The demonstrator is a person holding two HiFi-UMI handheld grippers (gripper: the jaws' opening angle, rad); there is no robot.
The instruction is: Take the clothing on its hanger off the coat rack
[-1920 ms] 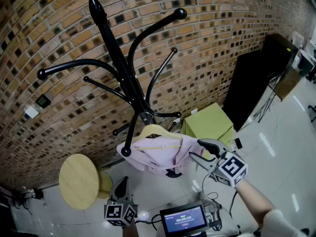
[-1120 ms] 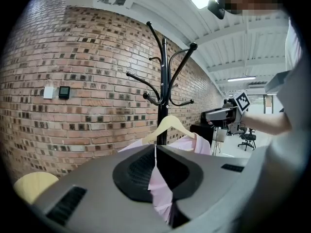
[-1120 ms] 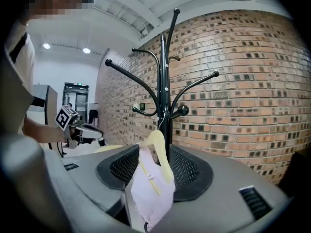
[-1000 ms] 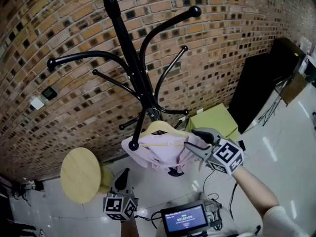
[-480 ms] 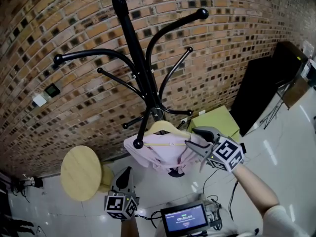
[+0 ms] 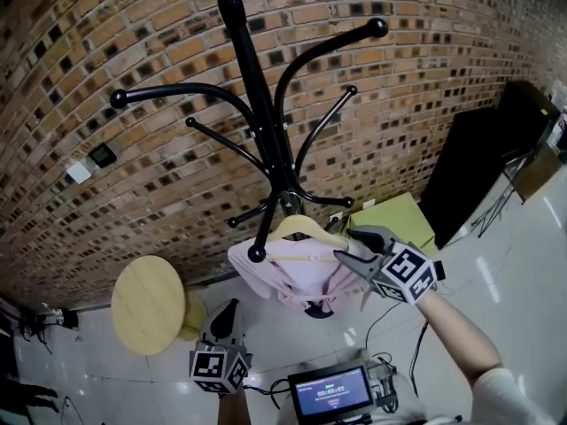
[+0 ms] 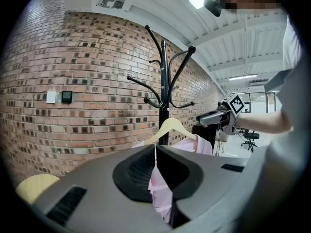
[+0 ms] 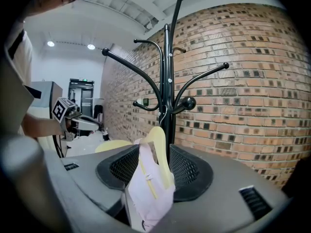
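Note:
A black coat rack (image 6: 266, 122) stands before a brick wall. On one of its low hooks hangs a pale wooden hanger (image 6: 301, 227) with a pink garment (image 6: 288, 277). My right gripper (image 6: 347, 249) is at the hanger's right end, open, one finger above that end and one below it. In the right gripper view the hanger (image 8: 160, 144) and the garment (image 8: 146, 193) lie between the wide-set jaws of the right gripper (image 8: 154, 147). My left gripper (image 6: 226, 310) is low and in front of the rack, shut and empty. In the left gripper view the garment (image 7: 160, 193) shows beyond the left gripper (image 7: 155, 152).
A round wooden stool (image 6: 146, 304) stands left of the rack's foot and a green box (image 6: 394, 215) to its right. A tall black panel (image 6: 469, 158) leans at the far right. A small device with a lit screen (image 6: 332, 390) sits near the bottom edge.
The right gripper rose and moved left from clear of the garment to the hanger's right end, then held there. The left gripper has stayed low.

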